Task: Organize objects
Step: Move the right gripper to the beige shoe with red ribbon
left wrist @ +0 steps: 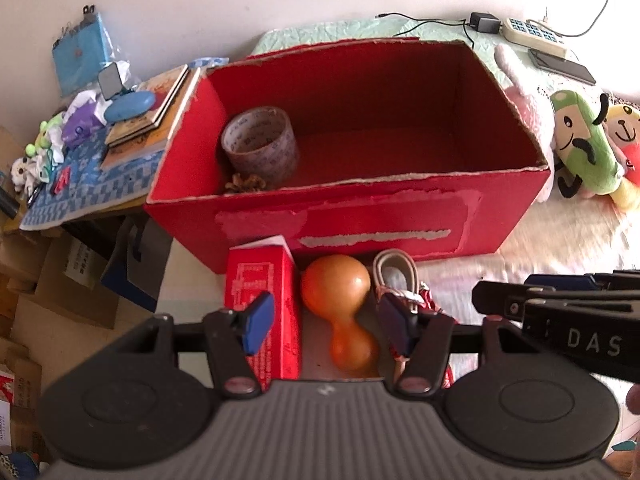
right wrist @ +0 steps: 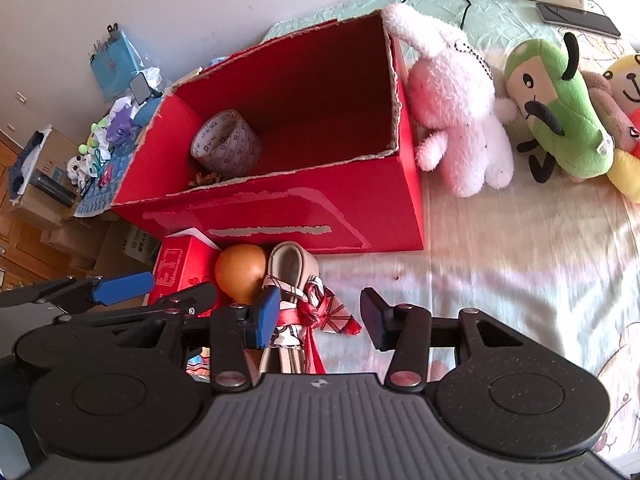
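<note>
- Big red cardboard box (left wrist: 384,216) sits open-topped on the bed (right wrist: 520,280), long axis running left to right in the left wrist view, torn label patches on its near wall.
- Inside it, at the left end, a roll of clear tape (left wrist: 260,144) lies tipped with its hole facing up and toward the camera; there's printing on the core but it's too small to read. A small brown crumbly thing (left wrist: 245,182) sits just in front of the roll.
- In front of the box, near its left corner, 3 things in a row: a small red carton (left wrist: 276,304) with white printing I can't make out, an orange gourd-shaped toy (left wrist: 340,308) with its long axis pointing from the camera toward the box, fat end nearest the box, and a beige shoe (right wrist: 292,268) with a red patterned scarf (right wrist: 328,312) bunched on it.
- Left tool (left wrist: 326,326) hangs over the gourd with blue pads about halfway apart, 1 on each side, not pressing it.
- Right tool (right wrist: 320,320) is also roughly half open over the scarf and shoe, gripping nothing.
- "DAS" is readable on the right tool's body in the left view.
- Plush toys by the box's right end: white bunny (right wrist: 452,92), green one (right wrist: 556,108).
</note>
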